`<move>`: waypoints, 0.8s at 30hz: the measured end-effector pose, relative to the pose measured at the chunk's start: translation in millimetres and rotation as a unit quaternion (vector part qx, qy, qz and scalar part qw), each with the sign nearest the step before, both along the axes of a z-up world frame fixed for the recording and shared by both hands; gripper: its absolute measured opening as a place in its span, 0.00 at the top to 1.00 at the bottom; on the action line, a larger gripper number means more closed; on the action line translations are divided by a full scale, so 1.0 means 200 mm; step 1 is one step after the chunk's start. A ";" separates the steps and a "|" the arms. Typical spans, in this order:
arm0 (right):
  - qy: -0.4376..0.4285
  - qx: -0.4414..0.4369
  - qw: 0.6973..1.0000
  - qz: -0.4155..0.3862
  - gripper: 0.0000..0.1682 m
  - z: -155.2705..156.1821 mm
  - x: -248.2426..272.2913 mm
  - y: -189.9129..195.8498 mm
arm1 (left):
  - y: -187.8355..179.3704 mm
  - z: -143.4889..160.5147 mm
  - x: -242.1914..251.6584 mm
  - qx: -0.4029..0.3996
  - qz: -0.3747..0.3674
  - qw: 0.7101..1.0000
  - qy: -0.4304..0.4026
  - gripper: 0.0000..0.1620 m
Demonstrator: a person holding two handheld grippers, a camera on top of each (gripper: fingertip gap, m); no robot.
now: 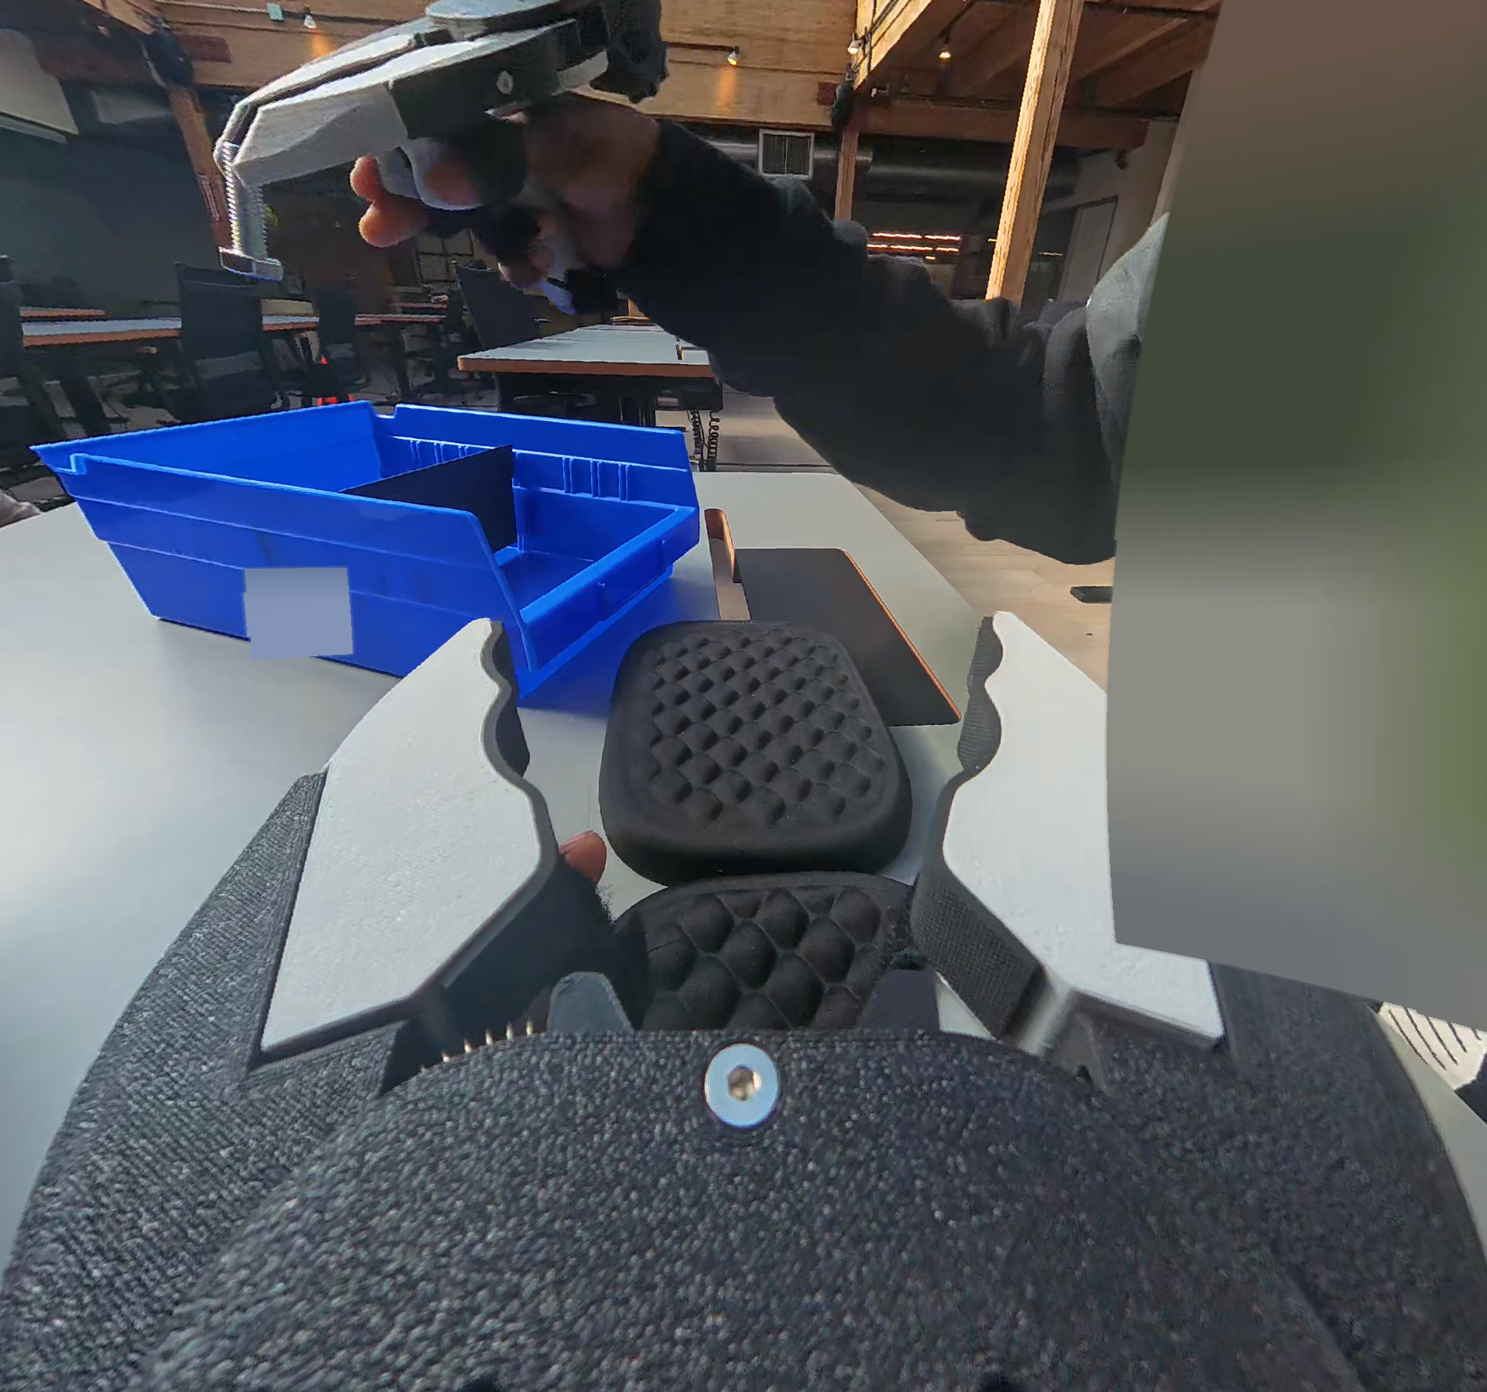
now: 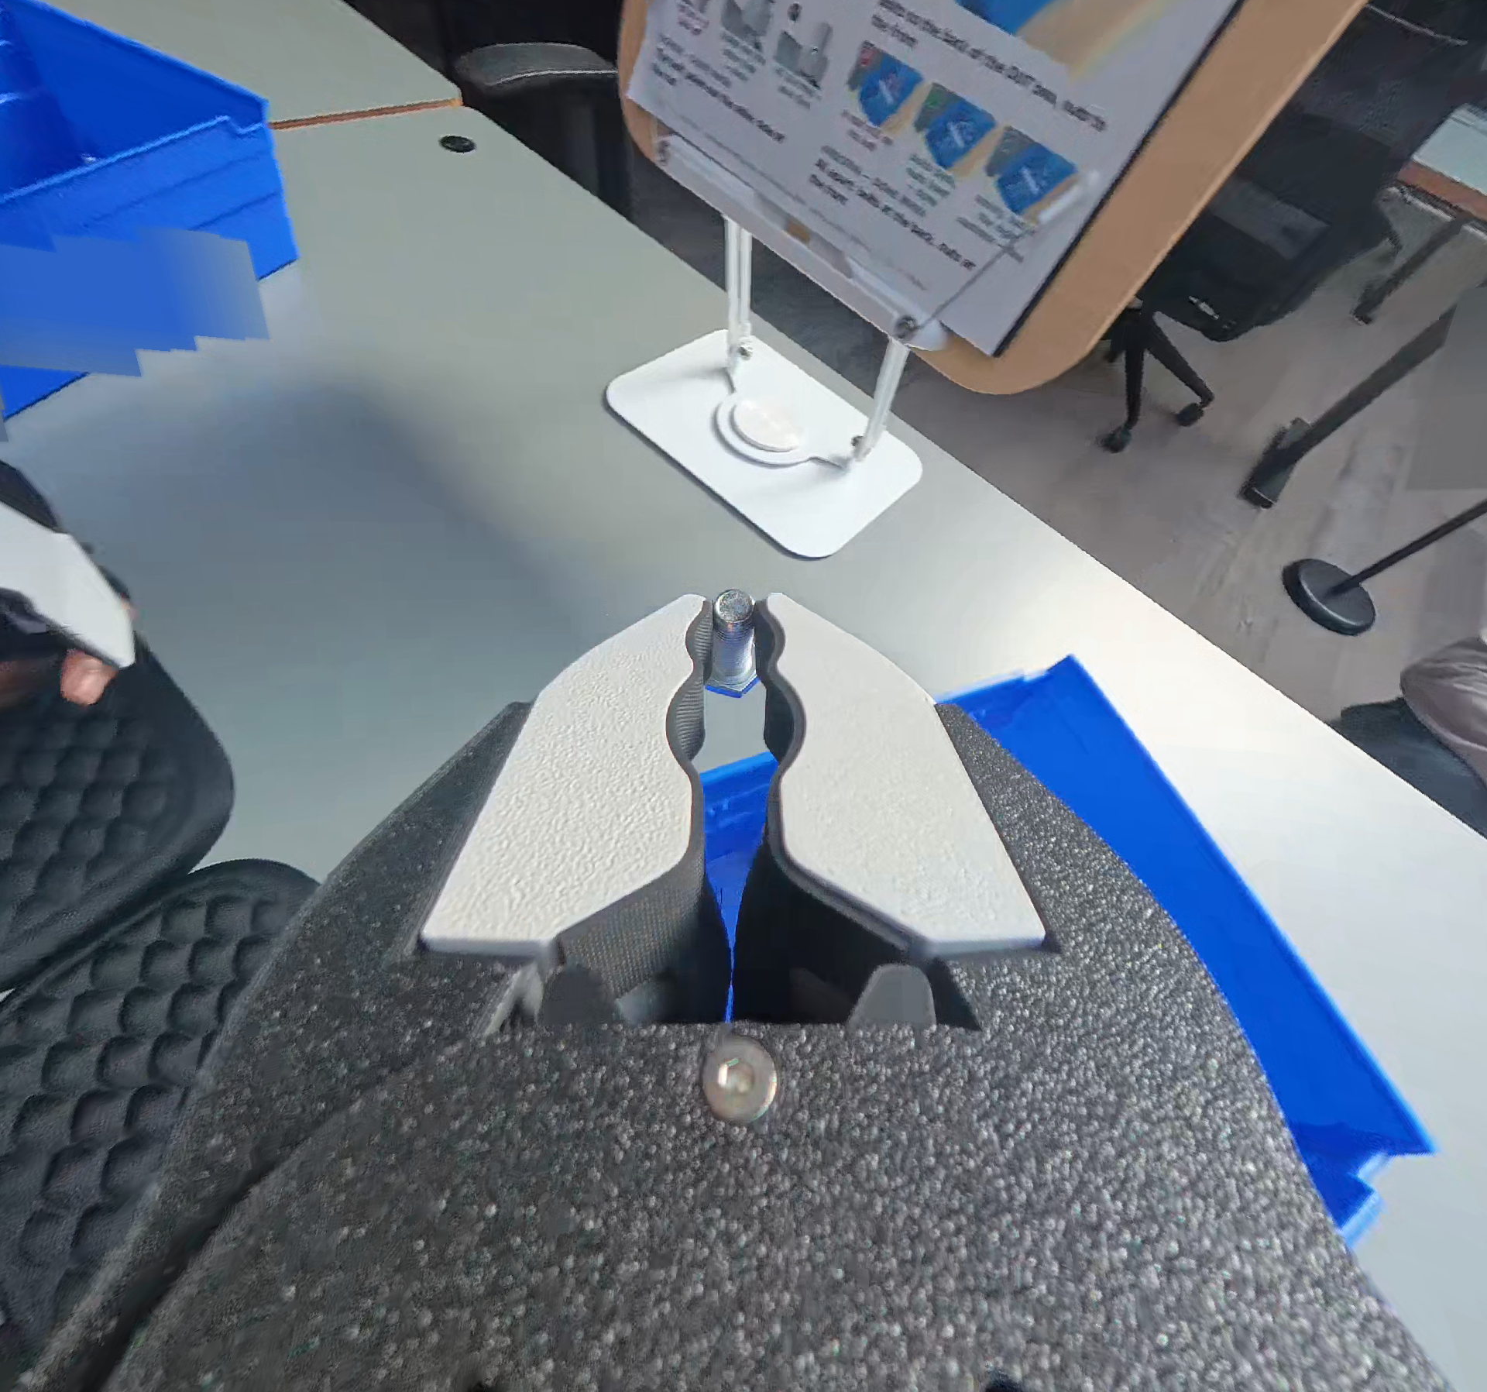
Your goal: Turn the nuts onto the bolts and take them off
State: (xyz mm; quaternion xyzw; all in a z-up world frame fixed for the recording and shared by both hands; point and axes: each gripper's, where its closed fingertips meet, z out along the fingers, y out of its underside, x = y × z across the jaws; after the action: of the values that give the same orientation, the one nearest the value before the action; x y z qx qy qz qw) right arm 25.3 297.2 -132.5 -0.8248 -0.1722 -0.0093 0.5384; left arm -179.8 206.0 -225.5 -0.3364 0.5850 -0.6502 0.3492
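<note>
My right gripper (image 2: 734,613) is shut on a silver threaded bolt (image 2: 731,641), gripped by its shaft near the fingertips. The bolt's hex end points down toward the grey table (image 2: 451,508). In the left wrist view the right gripper (image 1: 233,146) is held high at the upper left, with the bolt (image 1: 241,210) hanging upright from it. My left gripper (image 1: 744,629) is wide open and empty, low over the table. No separate nut shows in either view.
A blue divided bin (image 1: 362,516) stands ahead of the left gripper. Black padded rests (image 1: 752,742) lie between its fingers, with a dark mat (image 1: 845,629) behind. Another blue bin (image 2: 1167,870) lies under the right gripper. A white stand with an instruction board (image 2: 764,436) is beyond. A black sleeve (image 1: 845,355) crosses above.
</note>
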 end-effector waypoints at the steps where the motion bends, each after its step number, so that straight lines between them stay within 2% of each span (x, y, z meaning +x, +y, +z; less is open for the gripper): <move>1: 0.005 0.001 1.000 -0.027 0.95 -0.02 0.10 0.03 | 0.00 0.00 0.00 0.003 0.001 1.000 0.000 0.34; 5: 0.023 -0.017 0.994 -0.108 0.95 -0.18 0.41 0.13 | 0.00 0.00 0.00 0.003 0.002 1.000 -0.002 0.36; 10: 0.035 -0.077 0.986 -0.142 0.95 -0.47 0.64 0.24 | -0.01 0.00 0.00 0.008 0.001 1.000 -0.003 0.39; 15: 0.028 -0.161 0.978 -0.130 0.94 -0.66 0.70 0.31 | -0.02 -0.02 0.01 0.020 0.004 1.000 0.003 0.41; 24: 0.046 -0.233 0.965 -0.109 0.94 -0.82 0.76 0.35 | 0.00 0.00 0.01 0.016 0.016 1.000 -0.003 0.37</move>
State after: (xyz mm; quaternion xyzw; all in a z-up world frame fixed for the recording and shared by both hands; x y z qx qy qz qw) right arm 176.3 368.1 -297.2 -0.9407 -0.0535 0.0106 0.3348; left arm -178.0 205.2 -225.7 -0.3380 0.5890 -0.6359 0.3666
